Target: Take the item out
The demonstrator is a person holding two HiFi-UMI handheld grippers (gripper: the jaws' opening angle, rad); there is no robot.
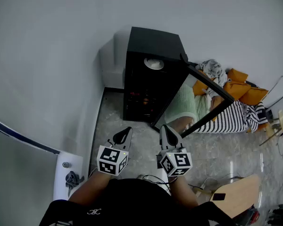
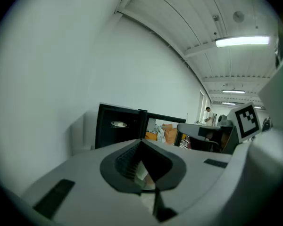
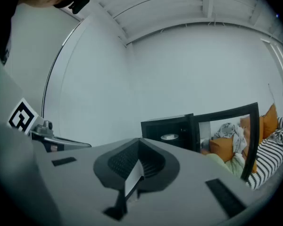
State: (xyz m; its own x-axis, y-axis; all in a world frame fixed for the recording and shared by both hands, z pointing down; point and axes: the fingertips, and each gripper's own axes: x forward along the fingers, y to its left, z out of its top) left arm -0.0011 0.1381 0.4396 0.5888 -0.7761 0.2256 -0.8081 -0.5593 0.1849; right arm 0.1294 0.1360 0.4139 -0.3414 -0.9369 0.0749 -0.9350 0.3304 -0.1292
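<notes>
White wall (image 1: 52,55), marble floor (image 1: 144,142): black cabinet (image 1: 153,44) stands with door (image 1: 208,97) open, white bowl (image 1: 153,63) inside cabinet, high up. Left tool (image 1: 122,136) and right tool (image 1: 169,136) closed, empty, well short of cabinet. Removal not begun.

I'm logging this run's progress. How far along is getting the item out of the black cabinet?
Done: the door of the black cabinet stands open. In hand: nothing; the left gripper and the right gripper hang short of the cabinet, jaws together and empty. Left: reach in, grip the white dish sitting high inside, and bring it out.
</notes>
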